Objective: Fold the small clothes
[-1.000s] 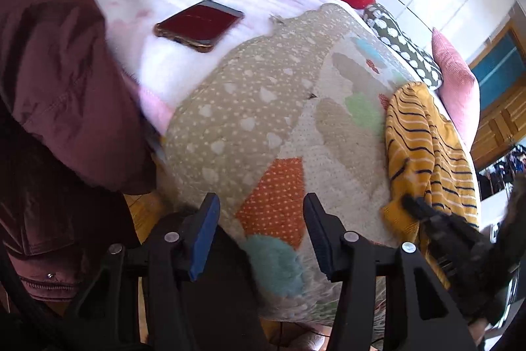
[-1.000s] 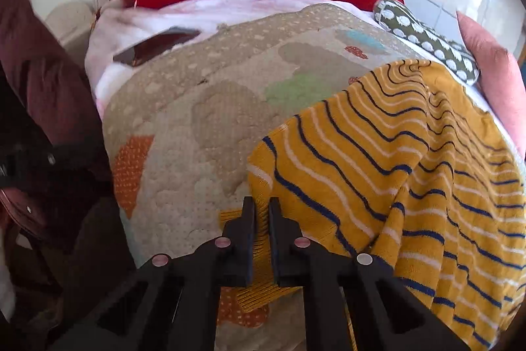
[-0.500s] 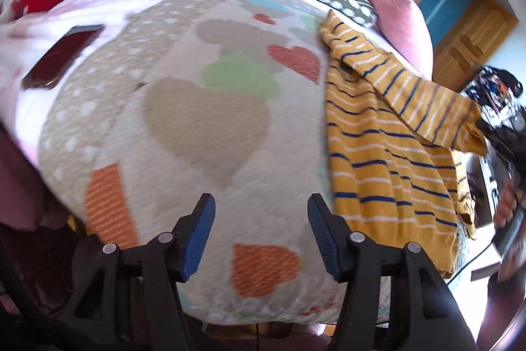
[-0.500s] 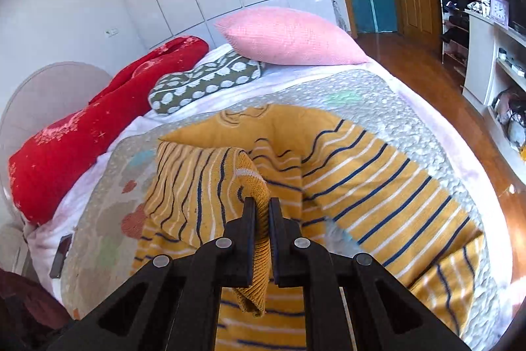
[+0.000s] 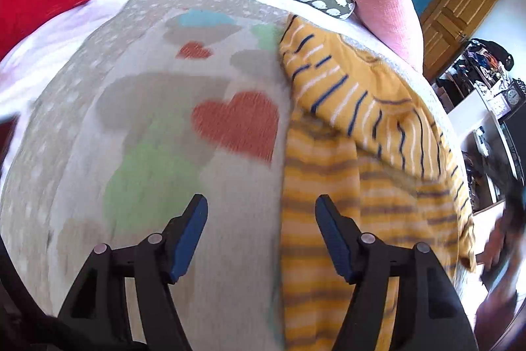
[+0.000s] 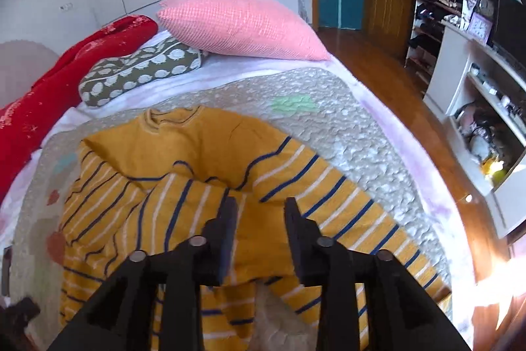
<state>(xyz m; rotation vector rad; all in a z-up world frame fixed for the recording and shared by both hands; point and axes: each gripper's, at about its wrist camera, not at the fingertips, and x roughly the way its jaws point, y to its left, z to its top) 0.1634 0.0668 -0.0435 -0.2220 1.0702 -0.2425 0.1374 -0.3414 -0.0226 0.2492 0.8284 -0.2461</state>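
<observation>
A small yellow sweater with navy and white stripes point(image 6: 203, 173) lies on the heart-patterned quilt point(image 6: 345, 137), collar toward the pillows, with its left side folded over the body. My right gripper point(image 6: 259, 216) is open and empty just above the folded part. In the left wrist view the sweater point(image 5: 358, 160) lies to the right. My left gripper point(image 5: 261, 219) is open and empty over the quilt point(image 5: 154, 134), its right finger over the sweater's left edge.
A pink pillow point(image 6: 240, 25), a green dotted cushion point(image 6: 141, 71) and a red bolster point(image 6: 65, 71) lie at the head of the bed. Wooden floor point(image 6: 388, 61) and white shelves point(image 6: 476, 81) are to the right. A phone's corner shows at the left edge of the left wrist view point(image 5: 6, 124).
My right gripper carried the sweater's edge up and over the body, then opened and let it go. My left gripper moved forward and right across the quilt to the sweater's edge, staying open.
</observation>
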